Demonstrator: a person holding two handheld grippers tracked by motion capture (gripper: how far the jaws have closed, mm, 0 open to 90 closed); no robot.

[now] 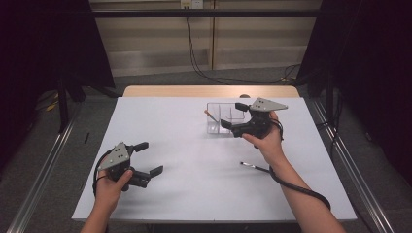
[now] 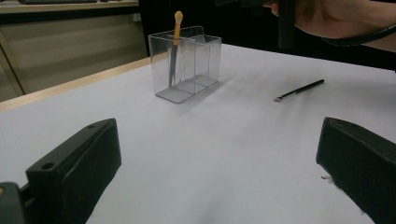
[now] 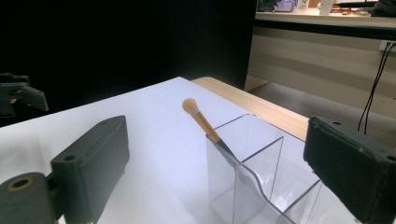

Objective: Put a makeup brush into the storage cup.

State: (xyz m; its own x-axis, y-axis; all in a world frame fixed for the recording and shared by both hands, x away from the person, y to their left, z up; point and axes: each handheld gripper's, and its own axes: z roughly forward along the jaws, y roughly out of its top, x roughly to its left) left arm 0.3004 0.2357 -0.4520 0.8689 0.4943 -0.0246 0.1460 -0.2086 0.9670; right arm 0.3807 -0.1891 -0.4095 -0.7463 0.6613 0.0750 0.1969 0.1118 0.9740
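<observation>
A white worktop point(image 1: 194, 194) carries a clear divided organizer point(image 1: 218, 118) – an orange-tipped brush point(image 3: 201, 121) leans in its end compartment. Right gripper point(image 1: 234, 115) hovers beside it, jaws wide, empty; left gripper point(image 1: 151, 158) likewise. A black brush point(image 1: 254, 167) lies apart. No readable writing.

The clear organizer point(image 3: 261, 186) is cut off by the bottom edge of the right gripper view, so its floor and the lower end of the orange-tipped brush point(image 3: 201, 122) standing in it cannot be seen there. In the high view the right gripper point(image 1: 232, 116) covers the organizer's right side, and the thin black brush point(image 1: 254, 167) lying on the white table point(image 1: 194, 184) runs under the trailing cable; its tip is too small to read.
</observation>
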